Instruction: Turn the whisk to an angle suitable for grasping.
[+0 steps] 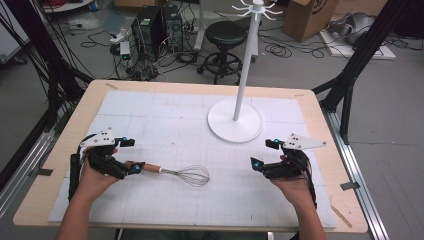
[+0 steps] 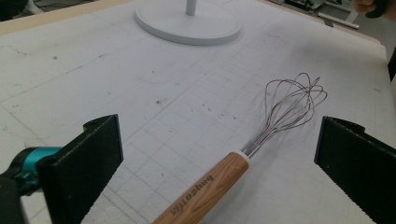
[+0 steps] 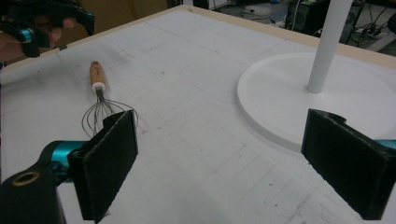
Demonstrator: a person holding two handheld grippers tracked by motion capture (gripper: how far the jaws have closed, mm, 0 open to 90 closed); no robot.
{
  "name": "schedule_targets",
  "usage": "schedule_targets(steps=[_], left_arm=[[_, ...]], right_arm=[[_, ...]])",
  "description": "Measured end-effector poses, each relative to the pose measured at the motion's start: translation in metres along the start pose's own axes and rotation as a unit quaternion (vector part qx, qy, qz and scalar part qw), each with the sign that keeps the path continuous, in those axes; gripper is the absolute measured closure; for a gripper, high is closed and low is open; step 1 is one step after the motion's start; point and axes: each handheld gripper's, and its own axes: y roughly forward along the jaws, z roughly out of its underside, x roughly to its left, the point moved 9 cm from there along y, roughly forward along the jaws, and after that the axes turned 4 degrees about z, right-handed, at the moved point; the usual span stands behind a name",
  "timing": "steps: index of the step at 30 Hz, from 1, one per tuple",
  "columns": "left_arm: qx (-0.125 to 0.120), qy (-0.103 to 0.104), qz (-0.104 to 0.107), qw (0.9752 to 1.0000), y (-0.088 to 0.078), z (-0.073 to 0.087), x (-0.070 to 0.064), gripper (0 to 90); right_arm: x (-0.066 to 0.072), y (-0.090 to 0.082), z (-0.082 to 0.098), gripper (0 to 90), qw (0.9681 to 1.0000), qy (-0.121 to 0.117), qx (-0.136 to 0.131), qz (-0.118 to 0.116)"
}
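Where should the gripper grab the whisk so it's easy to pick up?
Best on the wooden handle of the whisk, not the springy wire loops. It lies flat on the table, handle towards the left gripper, whose open jaws already stand either side of it. Come from that end and close across the handle.

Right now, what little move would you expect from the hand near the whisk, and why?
Probably closing the left gripper on the whisk's wooden handle. That handle lies on the table between its jaws, which stand wide open and apart from it. The right gripper hovers open, away from the whisk, near the white stand.
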Motion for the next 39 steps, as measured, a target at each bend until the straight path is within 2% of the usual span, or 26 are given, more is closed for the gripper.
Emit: schedule_targets(steps=[4, 5, 6, 7, 8, 12, 16, 17, 19, 21, 24, 25, 26, 28, 33, 34, 35, 36, 39], left_arm=[[0.007, 0.001, 0.001, 1.0, 0.003, 0.001, 0.001, 1.7], [0.018, 0.003, 0.002, 0.9998, 0.006, 0.005, 0.0, 1.7], [0.018, 0.003, 0.002, 0.9998, 0.006, 0.005, 0.0, 1.7], [0.037, 0.01, -0.001, 0.9993, 0.01, 0.009, 0.0, 1.7], [0.037, 0.01, -0.001, 0.9993, 0.01, 0.009, 0.0, 1.7], [0.082, 0.019, -0.003, 0.9964, 0.021, 0.02, 0.0, 1.7], [0.114, 0.021, -0.005, 0.9933, 0.029, 0.03, 0.001, 1.8], [0.114, 0.021, -0.005, 0.9933, 0.029, 0.03, 0.001, 1.8], [0.14, 0.027, -0.001, 0.9898, 0.033, 0.038, 0.0, 5.2], [0.149, 0.029, 0.004, 0.9884, 0.034, 0.041, 0.0, 11.6], [0.152, 0.03, 0.004, 0.9879, 0.036, 0.043, 0.001, 18.1], [0.16, 0.033, 0.007, 0.9866, 0.037, 0.045, 0.0, 22.9], [0.16, 0.033, 0.007, 0.9866, 0.037, 0.045, 0.0, 26.8], [0.181, 0.03, 0.011, 0.983, 0.04, 0.052, 0.001, 32.1], [0.184, 0.037, -0.003, 0.9822, 0.042, 0.053, 0.002, 37.2], [0.189, 0.043, -0.006, 0.9809, 0.041, 0.053, 0.002, 37.8], [0.189, 0.043, -0.006, 0.9809, 0.041, 0.053, 0.002, 38.8], [0.198, 0.055, -0.01, 0.9785, 0.042, 0.053, 0.0, 40.2], [0.203, 0.054, -0.006, 0.9776, 0.041, 0.052, -0.002, 52.4]], right_arm=[[0.0, 0.0, 0.003, 9.7, 1.0, 0.0, 0.008, -0.004], [0.0, 0.0, 0.005, 9.7, 1.0, -0.002, 0.008, -0.005], [-0.001, 0.0, 0.005, 9.7, 0.9999, -0.002, 0.009, -0.006], [-0.003, -0.001, 0.006, 9.7, 1.0, 0.0, 0.009, -0.003], [-0.003, -0.001, 0.007, 9.7, 1.0, 0.0, 0.009, -0.003], [-0.002, -0.001, 0.007, 9.7, 1.0, 0.002, 0.007, -0.004], [0.0, 0.001, 0.007, 9.7, 0.9999, -0.003, 0.012, -0.004], [0.001, 0.002, 0.008, 9.7, 0.9999, -0.003, 0.014, -0.005], [0.002, 0.003, 0.009, 9.7, 0.9998, -0.004, 0.017, -0.004], [0.002, 0.004, 0.01, 9.8, 0.9998, -0.007, 0.02, -0.004], [0.002, 0.004, 0.011, 9.7, 0.9997, -0.009, 0.022, -0.004], [0.002, 0.004, 0.01, 9.8, 0.9997, -0.008, 0.022, -0.004], [0.002, 0.004, 0.01, 9.8, 0.9997, -0.008, 0.022, -0.004], [0.002, 0.005, 0.011, 9.8, 0.9997, -0.008, 0.022, -0.003], [0.002, 0.007, 0.014, 9.8, 0.9995, -0.008, 0.029, -0.002], [0.003, 0.008, 0.014, 9.8, 0.9995, -0.008, 0.03, -0.003], [0.003, 0.008, 0.014, 9.7, 0.9995, -0.01, 0.03, -0.003], [0.003, 0.008, 0.014, 9.8, 0.9995, -0.009, 0.03, -0.003], [0.003, 0.008, 0.013, 9.8, 0.9996, -0.01, 0.028, -0.001]])
